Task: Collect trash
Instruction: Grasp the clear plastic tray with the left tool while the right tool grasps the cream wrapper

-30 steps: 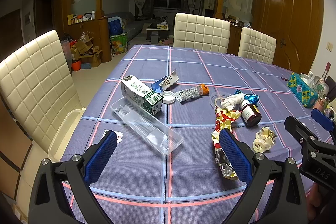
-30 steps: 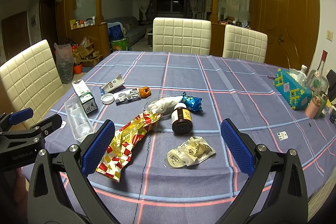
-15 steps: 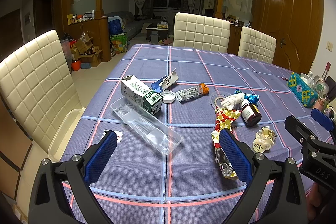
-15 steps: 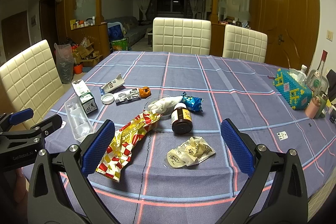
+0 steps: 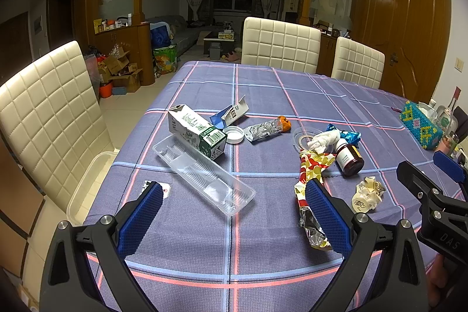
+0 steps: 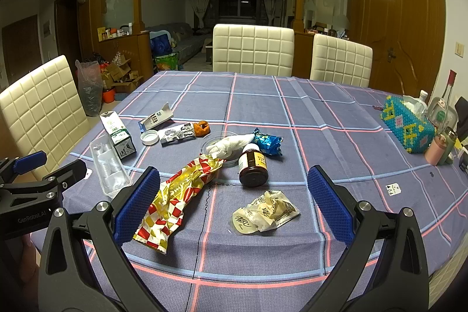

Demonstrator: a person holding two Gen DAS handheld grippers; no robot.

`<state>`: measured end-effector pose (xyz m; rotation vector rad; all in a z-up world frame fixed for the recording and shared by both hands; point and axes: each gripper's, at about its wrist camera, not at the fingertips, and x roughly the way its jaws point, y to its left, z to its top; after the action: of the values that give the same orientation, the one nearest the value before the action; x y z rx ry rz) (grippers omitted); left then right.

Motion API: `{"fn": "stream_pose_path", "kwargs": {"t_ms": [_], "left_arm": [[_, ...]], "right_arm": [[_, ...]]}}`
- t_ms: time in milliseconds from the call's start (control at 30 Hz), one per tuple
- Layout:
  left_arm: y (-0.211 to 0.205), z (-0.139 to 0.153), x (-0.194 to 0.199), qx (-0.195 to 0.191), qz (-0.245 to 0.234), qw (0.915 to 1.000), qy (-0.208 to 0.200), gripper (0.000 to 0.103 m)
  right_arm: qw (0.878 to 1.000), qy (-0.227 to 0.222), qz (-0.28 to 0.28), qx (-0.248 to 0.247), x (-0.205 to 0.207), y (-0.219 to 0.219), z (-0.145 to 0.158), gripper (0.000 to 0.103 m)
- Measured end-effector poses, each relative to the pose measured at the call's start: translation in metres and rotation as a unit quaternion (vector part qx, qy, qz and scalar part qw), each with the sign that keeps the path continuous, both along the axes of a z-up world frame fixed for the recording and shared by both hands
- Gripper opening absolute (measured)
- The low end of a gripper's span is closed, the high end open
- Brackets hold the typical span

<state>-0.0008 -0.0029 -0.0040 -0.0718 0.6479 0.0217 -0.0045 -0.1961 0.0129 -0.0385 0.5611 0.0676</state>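
A blue checked tablecloth (image 6: pixel 336 119) carries scattered trash: a clear plastic tray (image 5: pixel 204 174) beside a white-green milk carton (image 5: pixel 197 133), a red-yellow foil wrapper (image 6: pixel 178 195), a brown glass jar (image 6: pixel 253 167) and a crumpled cream packet (image 6: pixel 264 212). Left gripper (image 5: pixel 234 221) and right gripper (image 6: pixel 232 206) hover wide apart, holding nothing.

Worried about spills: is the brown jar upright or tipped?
Upright. The brown jar stands on its base on the tablecloth, cap on top.
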Motion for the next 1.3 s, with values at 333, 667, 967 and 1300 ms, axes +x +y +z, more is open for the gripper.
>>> {"fn": "stream_pose_path", "kwargs": {"t_ms": [333,667,967,1300], "left_arm": [[0.001,-0.008,0.000,-0.003,0.008,0.9999,0.007,0.095],[0.017,-0.043,0.022,-0.028,0.026,0.9965,0.074,0.095],[0.014,-0.061,0.055,-0.032,0.028,0.9937,0.103,0.095],[0.007,-0.085,0.095,-0.018,0.045,0.9882,0.145,0.095]], "right_arm": [[1.000,0.005,-0.001,0.004,0.002,-0.001,-0.003,0.099],[0.998,0.048,-0.029,0.022,0.026,-0.010,-0.028,0.099],[0.990,0.114,-0.074,0.043,0.062,-0.037,-0.059,0.099],[0.982,0.159,-0.098,0.040,0.093,-0.053,-0.088,0.099]]}}
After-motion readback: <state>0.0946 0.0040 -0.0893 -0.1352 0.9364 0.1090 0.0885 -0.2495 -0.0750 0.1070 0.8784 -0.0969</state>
